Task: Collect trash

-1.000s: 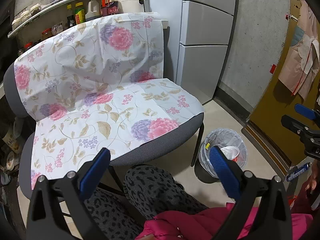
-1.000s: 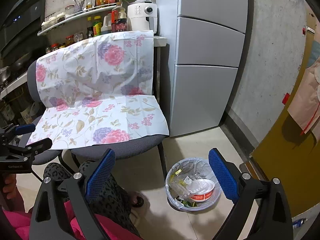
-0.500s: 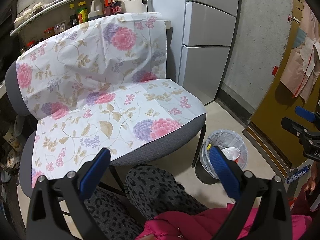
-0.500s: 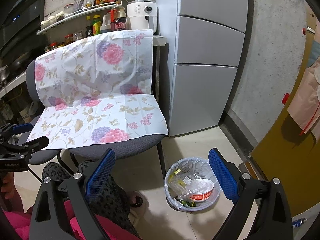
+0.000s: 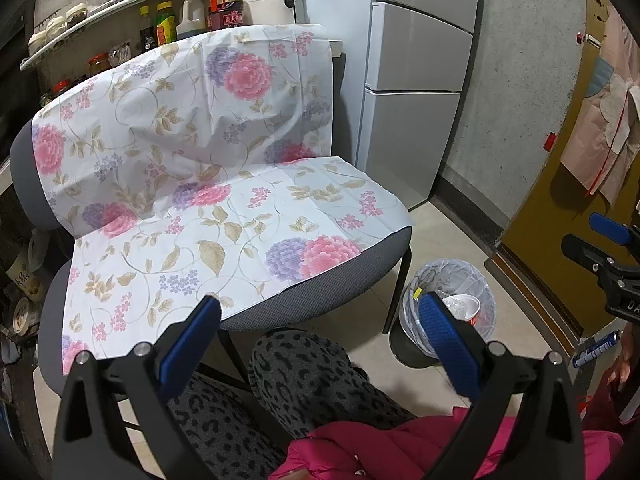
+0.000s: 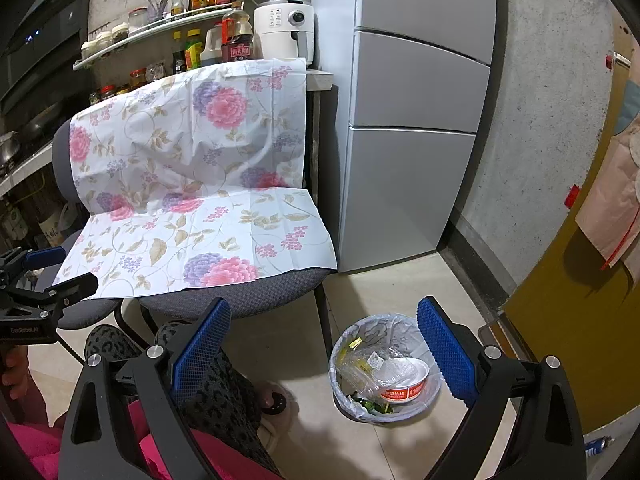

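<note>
A trash bin [image 6: 352,396] lined with a clear bag stands on the floor right of the chairs; it holds a red-and-white bowl [image 6: 404,384], clear plastic packaging and green scraps. It also shows in the left wrist view [image 5: 476,288]. A floral cloth [image 5: 208,208] covers two grey chairs, with nothing lying on it. My left gripper [image 5: 320,336] is open and empty, above my lap in front of the chair seat. My right gripper [image 6: 324,344] is open and empty, above the floor left of the bin. Each gripper shows in the other's view, the right one [image 5: 600,248] and the left one [image 6: 44,276].
A grey fridge [image 6: 416,128] stands right of the chairs. A shelf [image 6: 160,28] of bottles and a white air fryer [image 6: 286,28] are behind them. A yellow-brown door [image 5: 560,216] is at the right. My legs [image 5: 320,376] are in front of the chairs.
Both grippers have stayed open and empty. The left view has drifted slightly, shifting the chairs a little right and up in frame; the right view is nearly unchanged.
</note>
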`<state>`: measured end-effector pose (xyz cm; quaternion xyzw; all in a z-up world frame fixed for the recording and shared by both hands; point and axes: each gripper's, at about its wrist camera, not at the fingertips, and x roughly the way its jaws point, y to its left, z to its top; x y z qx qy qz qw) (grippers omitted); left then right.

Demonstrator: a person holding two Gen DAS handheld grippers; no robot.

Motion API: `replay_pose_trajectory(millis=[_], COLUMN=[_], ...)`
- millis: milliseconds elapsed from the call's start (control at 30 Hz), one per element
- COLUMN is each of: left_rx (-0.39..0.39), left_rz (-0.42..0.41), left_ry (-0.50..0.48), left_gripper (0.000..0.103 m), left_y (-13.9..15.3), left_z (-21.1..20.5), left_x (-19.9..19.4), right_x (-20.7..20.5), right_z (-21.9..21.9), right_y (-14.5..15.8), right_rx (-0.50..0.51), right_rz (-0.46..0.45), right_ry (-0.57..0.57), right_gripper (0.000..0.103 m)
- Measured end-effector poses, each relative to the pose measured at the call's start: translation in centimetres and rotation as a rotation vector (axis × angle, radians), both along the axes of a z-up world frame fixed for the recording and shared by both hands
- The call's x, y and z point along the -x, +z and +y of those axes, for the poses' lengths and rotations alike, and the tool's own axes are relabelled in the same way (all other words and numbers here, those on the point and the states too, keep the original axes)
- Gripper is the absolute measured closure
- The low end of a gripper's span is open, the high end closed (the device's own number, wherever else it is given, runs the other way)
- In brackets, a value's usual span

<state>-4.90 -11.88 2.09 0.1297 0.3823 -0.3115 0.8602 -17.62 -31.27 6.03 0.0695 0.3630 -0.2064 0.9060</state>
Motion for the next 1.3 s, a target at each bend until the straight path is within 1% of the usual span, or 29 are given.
replay_pose_trajectory(millis=[1300], left_rx=[-0.001], left_rz=[-0.007], left_ry=[0.012], left_gripper=[0.007], left_y=[-0.21], left_z=[0.44], left_x=[-0.06], right_x=[-0.02], right_z=[-0.03], right_y=[-0.08], right_rx=[0.0], right_rz=[0.002], right_ry=[0.001], right_gripper=[0.009])
